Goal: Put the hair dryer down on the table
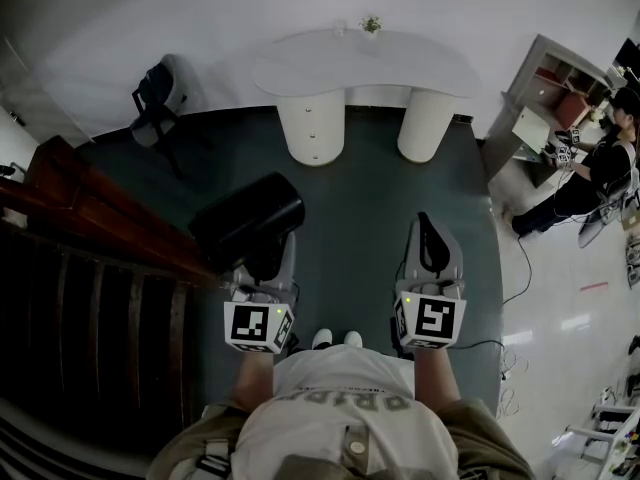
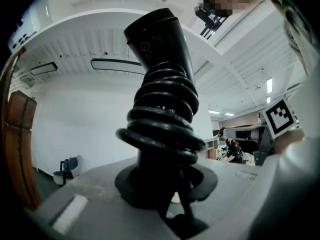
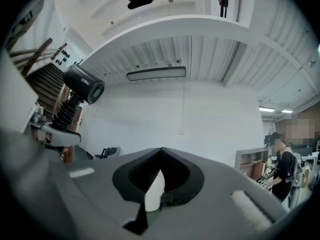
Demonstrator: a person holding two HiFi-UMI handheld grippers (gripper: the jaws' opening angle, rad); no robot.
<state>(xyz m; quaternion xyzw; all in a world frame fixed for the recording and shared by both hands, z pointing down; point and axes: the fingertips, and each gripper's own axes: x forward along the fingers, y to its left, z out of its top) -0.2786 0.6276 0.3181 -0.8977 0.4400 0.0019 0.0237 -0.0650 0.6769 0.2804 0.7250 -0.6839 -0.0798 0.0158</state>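
Observation:
A black hair dryer (image 1: 250, 223) stands up out of my left gripper (image 1: 262, 268), which is shut on its handle. In the left gripper view the dryer's body (image 2: 162, 54) rises above the jaws, with its black cord (image 2: 165, 129) wound in coils round the handle. My right gripper (image 1: 430, 243) is held level beside it, shut, with nothing between its jaws. From the right gripper view the jaws (image 3: 159, 176) are closed together and the hair dryer (image 3: 84, 84) shows at the far left. The white curved table (image 1: 400, 68) stands well ahead across the dark floor.
A dark wooden staircase railing (image 1: 90, 218) runs along the left. A chair (image 1: 155, 103) stands at the back left. A small plant (image 1: 371, 25) sits on the table's far edge. At the right are shelves (image 1: 565, 78) and a person (image 1: 600, 168) in dark clothes.

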